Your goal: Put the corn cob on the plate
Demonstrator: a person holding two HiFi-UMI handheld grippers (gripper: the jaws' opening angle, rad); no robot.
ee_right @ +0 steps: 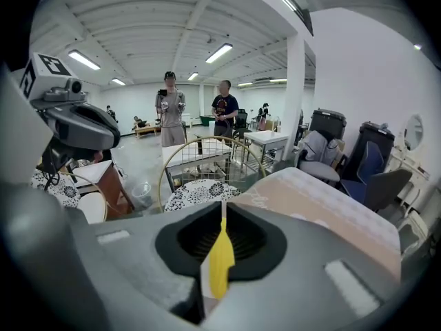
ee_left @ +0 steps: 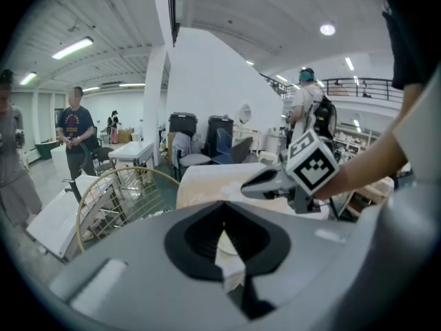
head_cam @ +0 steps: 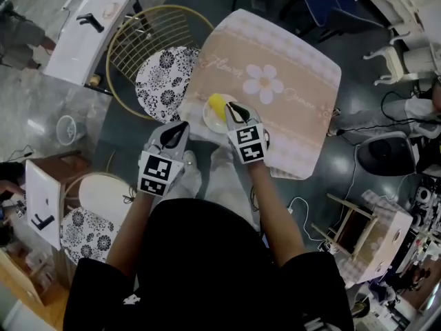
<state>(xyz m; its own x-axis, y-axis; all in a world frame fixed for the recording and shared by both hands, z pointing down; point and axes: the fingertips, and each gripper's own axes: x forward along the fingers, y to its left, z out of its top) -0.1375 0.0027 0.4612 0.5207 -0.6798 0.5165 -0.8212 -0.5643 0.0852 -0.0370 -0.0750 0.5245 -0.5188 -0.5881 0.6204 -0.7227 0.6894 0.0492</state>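
Yellow corn cob (head_cam: 216, 104) lying on a small white plate (head_cam: 209, 121), which stands at the near edge of a table covered by a beige flowered cloth (head_cam: 289, 95). Right gripper (head_cam: 230, 106) appears just beside the cob in the head view, its jaws drawn together with nothing clamped (the narrow slit between them shows only a sliver of yellow beyond). Left gripper (head_cam: 184, 125) hangs left of the plate, jaws likewise together and empty. A gold wire chair (head_cam: 148, 36) with a patterned cushion (head_cam: 165, 74) stands left of the table.
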